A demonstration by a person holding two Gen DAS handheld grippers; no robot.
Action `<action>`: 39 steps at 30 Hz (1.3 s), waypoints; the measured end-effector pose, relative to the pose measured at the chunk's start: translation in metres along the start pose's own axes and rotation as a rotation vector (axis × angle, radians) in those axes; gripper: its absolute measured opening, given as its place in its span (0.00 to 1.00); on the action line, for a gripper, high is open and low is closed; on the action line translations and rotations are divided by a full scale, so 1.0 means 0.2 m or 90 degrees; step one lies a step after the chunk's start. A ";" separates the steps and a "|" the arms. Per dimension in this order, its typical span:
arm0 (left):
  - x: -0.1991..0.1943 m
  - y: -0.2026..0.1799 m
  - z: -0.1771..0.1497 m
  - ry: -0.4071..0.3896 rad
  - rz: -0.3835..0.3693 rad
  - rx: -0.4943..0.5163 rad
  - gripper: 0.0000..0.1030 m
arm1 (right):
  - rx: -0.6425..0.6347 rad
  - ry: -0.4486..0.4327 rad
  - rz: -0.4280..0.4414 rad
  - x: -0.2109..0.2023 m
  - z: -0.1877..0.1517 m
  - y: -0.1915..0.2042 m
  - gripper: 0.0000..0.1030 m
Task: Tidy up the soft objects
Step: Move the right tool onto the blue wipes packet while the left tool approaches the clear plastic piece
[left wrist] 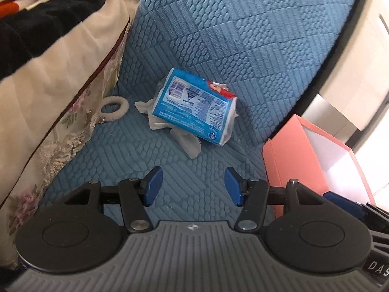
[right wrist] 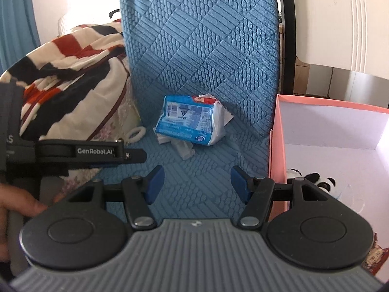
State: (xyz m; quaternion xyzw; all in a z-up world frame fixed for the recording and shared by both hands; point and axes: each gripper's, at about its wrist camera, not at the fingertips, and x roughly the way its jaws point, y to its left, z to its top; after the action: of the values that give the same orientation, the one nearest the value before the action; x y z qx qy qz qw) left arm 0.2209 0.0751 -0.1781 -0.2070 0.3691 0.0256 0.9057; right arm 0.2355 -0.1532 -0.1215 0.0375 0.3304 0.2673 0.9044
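The left hand-held gripper (left wrist: 193,186) hovers low over the blue quilted seat (left wrist: 170,150), its blue pads apart with nothing between them; the right hand-held gripper (right wrist: 198,185) stands likewise apart and empty. The blue tissue packet (left wrist: 194,108) lies on the seat against the backrest, well ahead of both, with crumpled loose tissues (left wrist: 187,143) poking out beneath it; a white hair scrunchie (left wrist: 114,108) rests just beside the floral cushion (left wrist: 60,121). The pink box (right wrist: 277,150) stands to the right, a small panda toy (right wrist: 313,178) already inside. The step in hand looks like a reach for the packet; it would go best to straddle its short sides squarely, close gently since the wrapper will crumple, and lift clear of the loose tissues before swinging toward the box.
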 end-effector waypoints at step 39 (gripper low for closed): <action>0.80 -0.03 0.17 0.050 0.067 0.017 0.59 | 0.141 0.112 0.067 1.07 0.36 -0.32 0.55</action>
State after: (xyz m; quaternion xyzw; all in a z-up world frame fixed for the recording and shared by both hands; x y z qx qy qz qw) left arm 0.3600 0.0651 -0.2626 -0.1763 0.4151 0.0599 0.8905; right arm 0.4456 -0.0925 -0.2048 0.1308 0.4337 0.2784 0.8469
